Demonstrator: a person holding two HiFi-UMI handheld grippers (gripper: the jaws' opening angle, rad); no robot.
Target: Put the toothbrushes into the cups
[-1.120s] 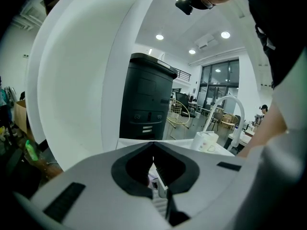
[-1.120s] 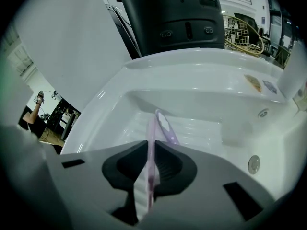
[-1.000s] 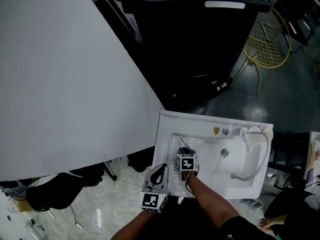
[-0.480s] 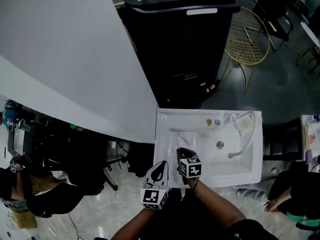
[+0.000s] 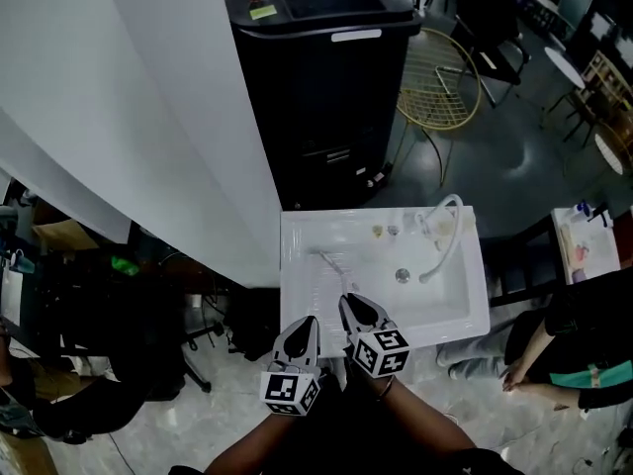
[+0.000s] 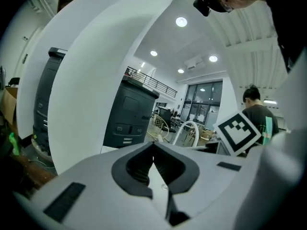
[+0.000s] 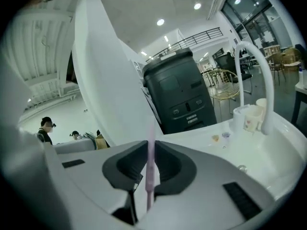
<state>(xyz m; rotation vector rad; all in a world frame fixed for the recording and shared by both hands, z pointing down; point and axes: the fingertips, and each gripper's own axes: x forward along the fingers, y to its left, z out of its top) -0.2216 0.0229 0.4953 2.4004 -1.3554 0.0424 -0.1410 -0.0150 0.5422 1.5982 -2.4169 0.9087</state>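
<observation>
Now I see my right gripper (image 7: 149, 145) pinching a thin pink toothbrush (image 7: 150, 176), which stands upright between its jaws, over the near part of the white sink (image 5: 297, 228). My left gripper (image 6: 153, 146) has its jaws pressed together on nothing. The cups (image 7: 250, 118) stand beside the tap (image 7: 256, 61), well apart from the toothbrush.

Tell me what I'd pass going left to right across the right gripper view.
Standing person → white panel → black bin → yellow wire chair → cups.
</observation>
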